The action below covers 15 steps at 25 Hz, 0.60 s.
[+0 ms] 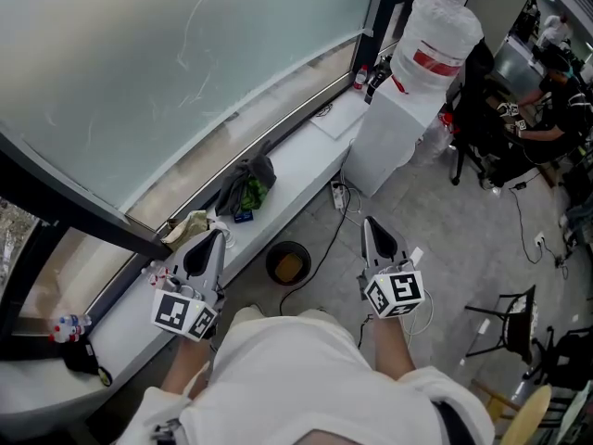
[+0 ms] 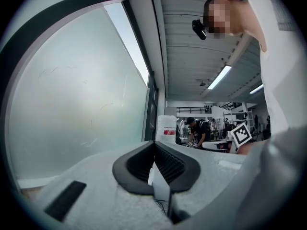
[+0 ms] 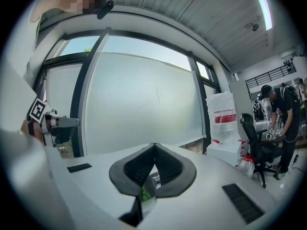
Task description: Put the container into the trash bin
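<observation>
two closed: left gripper [image 1: 213, 237], right gripper [image 1: 370, 222]; one trash bin [image 1: 270, 263].

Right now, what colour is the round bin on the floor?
The bin is black; the head view shows it best.

The trash bin [image 1: 271, 263] is round and black, standing upright and open-topped on the grey floor [image 1: 435, 211] just beside the white ledge [image 1: 296, 170]. 1 yellowish-brown thing [image 1: 289, 267] lies inside; what it is cannot be told.
</observation>
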Each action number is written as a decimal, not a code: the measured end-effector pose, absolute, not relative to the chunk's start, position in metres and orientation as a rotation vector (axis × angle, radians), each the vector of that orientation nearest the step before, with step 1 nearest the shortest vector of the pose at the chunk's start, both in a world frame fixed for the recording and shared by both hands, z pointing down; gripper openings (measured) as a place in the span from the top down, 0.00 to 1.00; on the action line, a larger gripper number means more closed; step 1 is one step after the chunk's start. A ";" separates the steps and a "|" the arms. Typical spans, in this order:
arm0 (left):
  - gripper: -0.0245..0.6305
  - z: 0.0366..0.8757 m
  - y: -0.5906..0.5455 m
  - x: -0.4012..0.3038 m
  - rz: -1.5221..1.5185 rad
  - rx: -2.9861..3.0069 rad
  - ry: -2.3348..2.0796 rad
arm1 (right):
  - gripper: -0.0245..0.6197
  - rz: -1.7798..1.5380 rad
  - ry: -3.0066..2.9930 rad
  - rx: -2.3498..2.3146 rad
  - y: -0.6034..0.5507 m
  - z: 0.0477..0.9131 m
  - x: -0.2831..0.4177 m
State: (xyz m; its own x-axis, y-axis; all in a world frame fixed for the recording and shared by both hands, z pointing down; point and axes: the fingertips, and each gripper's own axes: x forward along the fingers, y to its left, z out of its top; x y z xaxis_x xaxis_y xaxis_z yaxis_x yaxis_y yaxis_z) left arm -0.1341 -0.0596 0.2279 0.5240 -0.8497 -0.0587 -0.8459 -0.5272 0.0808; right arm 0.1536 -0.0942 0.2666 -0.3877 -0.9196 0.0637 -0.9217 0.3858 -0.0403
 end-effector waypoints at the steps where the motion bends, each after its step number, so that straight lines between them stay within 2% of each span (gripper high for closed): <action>1: 0.93 0.229 -0.060 -0.136 -0.140 2.703 -1.506 | 0.96 0.103 -2.585 1.720 -0.095 0.267 0.152; 15: 0.94 0.236 -0.075 -0.136 -0.160 2.685 -1.475 | 0.96 0.059 -2.529 1.750 -0.107 0.264 0.154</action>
State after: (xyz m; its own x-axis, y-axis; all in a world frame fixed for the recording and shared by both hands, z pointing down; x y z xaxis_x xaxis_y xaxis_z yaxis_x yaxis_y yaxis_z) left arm -0.1363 -0.0750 0.2360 0.5330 -0.8443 -0.0556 -0.8366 -0.5357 0.1144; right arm 0.1541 -0.1074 0.2644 -0.3511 -0.9332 0.0761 -0.9358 0.3525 0.0057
